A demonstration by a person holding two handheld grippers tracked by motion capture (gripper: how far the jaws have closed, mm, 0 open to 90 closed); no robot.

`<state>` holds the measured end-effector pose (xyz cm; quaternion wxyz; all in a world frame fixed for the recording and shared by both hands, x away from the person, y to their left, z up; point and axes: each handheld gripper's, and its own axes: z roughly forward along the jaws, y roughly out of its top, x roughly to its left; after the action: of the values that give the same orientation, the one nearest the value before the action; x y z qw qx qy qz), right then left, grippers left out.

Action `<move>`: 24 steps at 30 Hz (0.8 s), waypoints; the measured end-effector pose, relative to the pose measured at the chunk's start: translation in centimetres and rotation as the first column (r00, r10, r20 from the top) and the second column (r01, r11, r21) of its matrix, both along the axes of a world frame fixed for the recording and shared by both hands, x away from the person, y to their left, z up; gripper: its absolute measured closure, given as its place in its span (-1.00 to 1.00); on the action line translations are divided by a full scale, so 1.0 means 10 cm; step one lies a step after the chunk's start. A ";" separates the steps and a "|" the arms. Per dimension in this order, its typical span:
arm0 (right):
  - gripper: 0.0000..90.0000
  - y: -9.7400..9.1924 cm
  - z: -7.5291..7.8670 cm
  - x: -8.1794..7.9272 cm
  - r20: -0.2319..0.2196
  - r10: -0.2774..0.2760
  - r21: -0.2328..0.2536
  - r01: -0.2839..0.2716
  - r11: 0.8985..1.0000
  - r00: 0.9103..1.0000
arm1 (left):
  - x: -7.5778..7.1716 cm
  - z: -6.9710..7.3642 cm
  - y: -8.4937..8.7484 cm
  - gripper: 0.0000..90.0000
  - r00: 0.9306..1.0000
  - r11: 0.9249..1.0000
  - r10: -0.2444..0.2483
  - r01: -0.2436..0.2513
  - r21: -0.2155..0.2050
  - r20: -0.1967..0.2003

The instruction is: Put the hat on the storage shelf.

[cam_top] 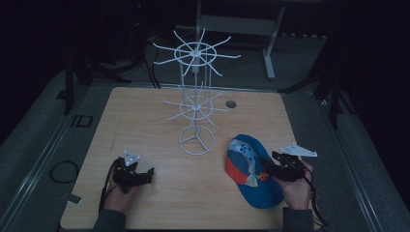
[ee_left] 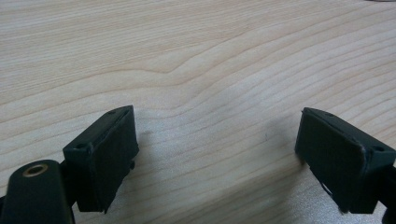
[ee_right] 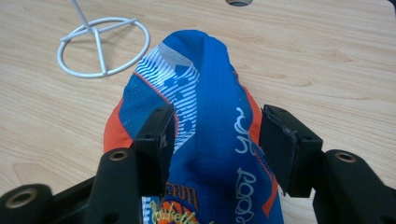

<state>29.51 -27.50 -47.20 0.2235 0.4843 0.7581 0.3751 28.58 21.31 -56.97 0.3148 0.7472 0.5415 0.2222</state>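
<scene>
A blue cap [cam_top: 254, 174] with orange and white panels lies on the wooden table [cam_top: 159, 203] at the front right. My right gripper [cam_top: 270, 163] reaches it from the right. In the right gripper view the cap [ee_right: 210, 116] is bunched into a ridge between the two jaws of the right gripper [ee_right: 215, 126], with both pads against the fabric. At the front left, my left gripper [cam_top: 145, 173] rests low over the wood. In the left gripper view the left gripper [ee_left: 215, 135] has its jaws wide apart, with bare table [ee_left: 201, 60] between them.
A tall white wire rack [cam_top: 196, 96] with two tiers of radiating hooks stands mid-table, its ring base [ee_right: 102, 46] just left of the cap. A small round hole [cam_top: 230, 104] sits behind it. Dark stands and cables surround the table.
</scene>
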 end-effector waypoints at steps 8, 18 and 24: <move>-0.01 -0.01 0.02 0.01 -0.020 -0.021 0.027 0.021 0.999 1.000 | 0.00 0.00 0.00 -0.70 1.000 1.000 -0.002 0.002 0.001 -0.001; -0.13 0.04 0.07 0.02 -0.043 -0.009 0.023 0.010 1.000 0.999 | 0.00 0.00 0.00 -0.70 1.000 1.000 -0.002 0.002 0.001 -0.001; -0.13 0.08 0.09 0.09 -0.051 -0.002 -0.008 0.001 1.000 0.999 | 0.00 0.00 0.00 -0.70 1.000 1.000 -0.001 0.001 0.001 -0.001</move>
<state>30.41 -26.71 -46.29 0.2064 0.4934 0.7648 0.3593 28.60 21.31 -56.96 0.3144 0.7478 0.5410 0.2220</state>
